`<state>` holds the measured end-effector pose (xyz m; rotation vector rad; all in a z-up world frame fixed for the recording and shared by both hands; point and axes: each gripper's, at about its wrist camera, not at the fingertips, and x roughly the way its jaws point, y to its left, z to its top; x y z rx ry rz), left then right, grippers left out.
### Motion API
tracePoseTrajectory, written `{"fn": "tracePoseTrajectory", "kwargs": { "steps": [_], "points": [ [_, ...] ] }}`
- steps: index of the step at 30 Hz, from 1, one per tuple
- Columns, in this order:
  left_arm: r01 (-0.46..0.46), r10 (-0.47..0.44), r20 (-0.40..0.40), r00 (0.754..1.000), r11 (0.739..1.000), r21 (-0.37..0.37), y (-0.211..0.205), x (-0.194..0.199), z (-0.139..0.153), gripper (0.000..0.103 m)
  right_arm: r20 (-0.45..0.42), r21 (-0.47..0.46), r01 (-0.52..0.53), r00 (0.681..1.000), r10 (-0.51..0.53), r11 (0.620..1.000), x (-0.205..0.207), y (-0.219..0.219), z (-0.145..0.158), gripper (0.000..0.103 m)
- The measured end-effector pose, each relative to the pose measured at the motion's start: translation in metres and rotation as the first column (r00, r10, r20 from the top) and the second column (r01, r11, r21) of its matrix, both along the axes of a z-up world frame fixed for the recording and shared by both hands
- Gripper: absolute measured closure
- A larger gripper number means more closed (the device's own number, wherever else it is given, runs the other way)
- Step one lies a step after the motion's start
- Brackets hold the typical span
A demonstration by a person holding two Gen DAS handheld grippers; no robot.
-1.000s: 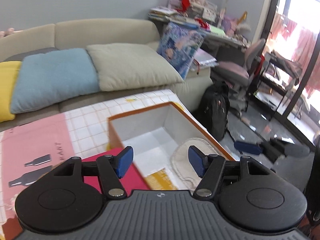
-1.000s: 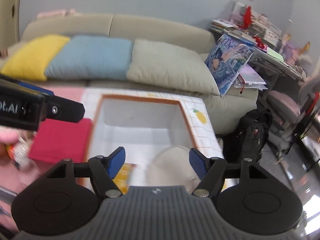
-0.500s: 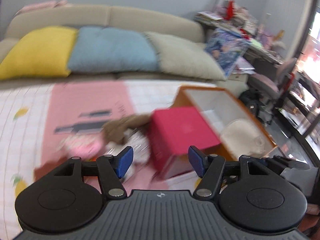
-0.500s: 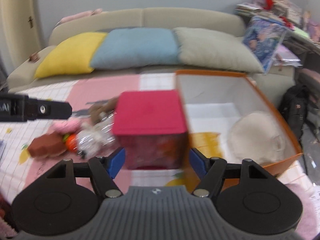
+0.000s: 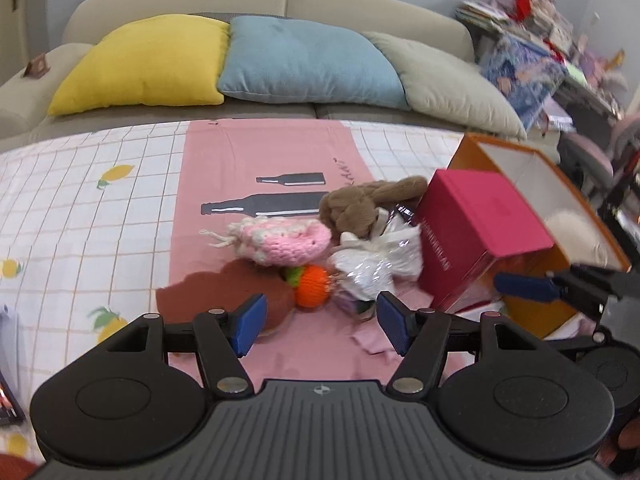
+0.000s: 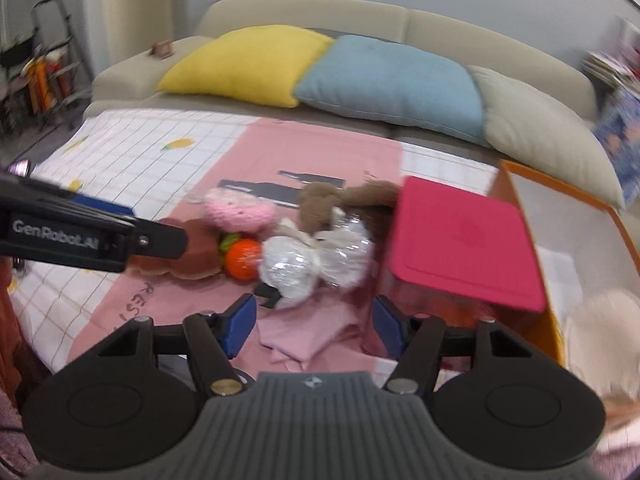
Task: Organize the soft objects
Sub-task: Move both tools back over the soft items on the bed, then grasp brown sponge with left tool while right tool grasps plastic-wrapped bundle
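Heap of soft toys [image 5: 320, 240] on pink cloth [image 5: 260, 168], touching red box [image 5: 480, 232] beside open orange box [image 5: 520, 152]

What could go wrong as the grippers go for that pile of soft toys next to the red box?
The toys lie bunched together: the orange knitted ball touches the brown felt piece and the plastic-wrapped bundle, so a grab could catch two at once. The crinkly wrap might slip from the fingers. The right gripper, jaws just closing on nothing, sits close to the red box and could bump it.
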<state>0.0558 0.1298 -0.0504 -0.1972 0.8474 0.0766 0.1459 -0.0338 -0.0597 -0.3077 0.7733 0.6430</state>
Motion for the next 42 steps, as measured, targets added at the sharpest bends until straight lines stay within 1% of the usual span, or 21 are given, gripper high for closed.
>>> {"fn": "tracePoseTrajectory", "kwargs": {
  "steps": [2,5,8,11,13,14,16,17,18,22,28,29,31,34,37,38,40,42],
  "points": [
    [0.023,-0.021,-0.028,0.999,0.999,0.045,0.006,0.002,-0.008,0.029,0.002,-0.019,-0.032,0.999,0.032,0.999,0.001,0.011,-0.005,0.044],
    [0.067,-0.056,-0.079,0.995,0.987,0.143,0.007,0.009,-0.023,0.029,-0.001,-0.053,-0.055,0.998,0.055,0.997,0.007,0.023,-0.015,0.044],
    [0.126,-0.099,-0.118,0.988,0.959,0.253,0.0,0.012,-0.037,0.029,-0.021,-0.075,-0.061,0.998,0.059,0.995,0.012,0.03,-0.024,0.044],
    [0.181,-0.138,-0.149,0.979,0.929,0.323,-0.008,0.018,-0.051,0.029,-0.03,-0.095,-0.069,0.997,0.066,0.993,0.017,0.036,-0.032,0.044],
    [0.213,-0.156,-0.17,0.973,0.894,0.395,-0.015,0.024,-0.06,0.029,-0.034,-0.106,-0.077,0.997,0.073,0.991,0.02,0.04,-0.036,0.044],
    [0.233,-0.17,-0.179,0.969,0.868,0.439,-0.02,0.025,-0.064,0.029,-0.034,-0.112,-0.078,0.997,0.075,0.991,0.021,0.041,-0.038,0.044],
    [0.283,-0.198,-0.212,0.957,0.802,0.526,-0.028,0.027,-0.076,0.028,-0.037,-0.12,-0.082,0.996,0.078,0.989,0.023,0.043,-0.04,0.044],
    [0.308,-0.211,-0.233,0.949,0.774,0.553,-0.031,0.027,-0.081,0.028,-0.041,-0.122,-0.083,0.996,0.079,0.989,0.024,0.044,-0.042,0.044],
    [0.327,-0.219,-0.251,0.943,0.754,0.569,-0.033,0.028,-0.086,0.028,-0.045,-0.124,-0.085,0.996,0.08,0.989,0.026,0.045,-0.042,0.044],
    [0.359,-0.221,-0.291,0.931,0.708,0.608,-0.034,0.032,-0.099,0.028,-0.052,-0.13,-0.09,0.995,0.084,0.987,0.029,0.047,-0.046,0.044],
    [0.376,-0.221,-0.311,0.925,0.661,0.649,-0.035,0.037,-0.111,0.029,-0.056,-0.134,-0.106,0.993,0.1,0.985,0.031,0.05,-0.049,0.045],
    [0.374,-0.221,-0.307,0.926,0.659,0.653,-0.035,0.036,-0.111,0.03,-0.056,-0.135,-0.107,0.993,0.101,0.985,0.031,0.05,-0.05,0.045],
    [0.368,-0.22,-0.3,0.928,0.662,0.653,-0.035,0.036,-0.111,0.036,-0.054,-0.135,-0.111,0.993,0.104,0.985,0.031,0.05,-0.05,0.045],
    [0.353,-0.217,-0.285,0.934,0.692,0.63,-0.033,0.035,-0.108,0.041,-0.043,-0.141,-0.121,0.992,0.116,0.983,0.03,0.05,-0.049,0.046],
    [0.335,-0.213,-0.266,0.94,0.723,0.604,-0.03,0.035,-0.103,0.044,-0.028,-0.144,-0.132,0.991,0.129,0.981,0.029,0.05,-0.049,0.046],
    [0.327,-0.21,-0.26,0.942,0.739,0.589,-0.028,0.034,-0.099,0.045,-0.025,-0.147,-0.136,0.991,0.134,0.98,0.029,0.051,-0.049,0.047],
    [0.303,-0.196,-0.246,0.949,0.782,0.545,-0.025,0.033,-0.09,0.046,-0.016,-0.153,-0.142,0.99,0.141,0.978,0.028,0.051,-0.049,0.048],
    [0.267,-0.167,-0.242,0.956,0.834,0.483,-0.02,0.032,-0.08,0.047,-0.012,-0.156,-0.148,0.989,0.148,0.977,0.029,0.052,-0.05,0.048]
  ]
}}
